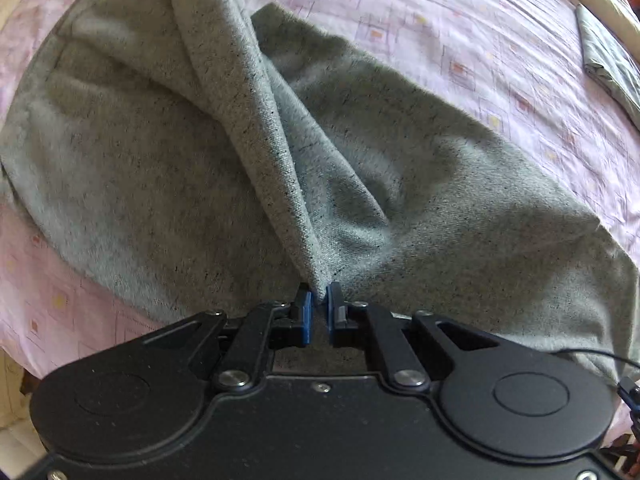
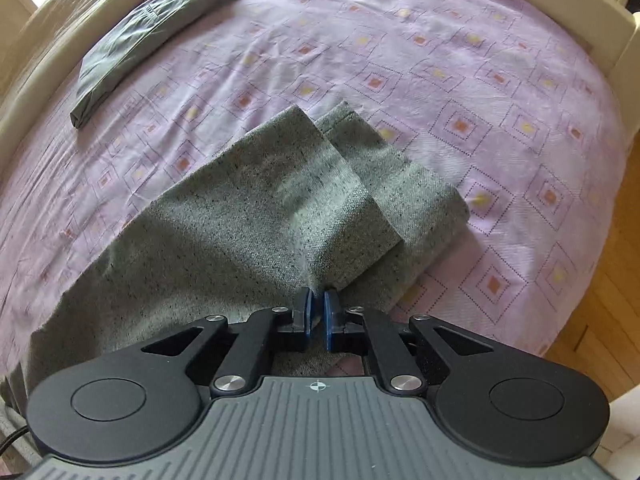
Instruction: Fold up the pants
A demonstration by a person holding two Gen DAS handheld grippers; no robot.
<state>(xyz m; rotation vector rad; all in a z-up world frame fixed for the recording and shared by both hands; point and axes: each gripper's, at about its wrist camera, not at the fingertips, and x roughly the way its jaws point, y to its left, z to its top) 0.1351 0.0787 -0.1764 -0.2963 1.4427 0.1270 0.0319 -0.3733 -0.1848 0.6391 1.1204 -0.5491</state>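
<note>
My left gripper (image 1: 319,294) is clenched on a bunched ridge of the grey pants (image 1: 160,168), pulling fabric up off the bed (image 1: 480,40). My right gripper (image 2: 317,300) pinches the pants' leg end, where two hems overlap, one on the other. Pants lie on the pink patterned sheet. Further off, a folded green garment (image 2: 136,48) sits near the bed's edge.

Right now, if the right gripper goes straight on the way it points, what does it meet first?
The right gripper is shut on the grey pants and points steeply down. It would press that fabric into the lilac bed sheet below; the layers beneath stay hidden, so this is uncertain.
</note>
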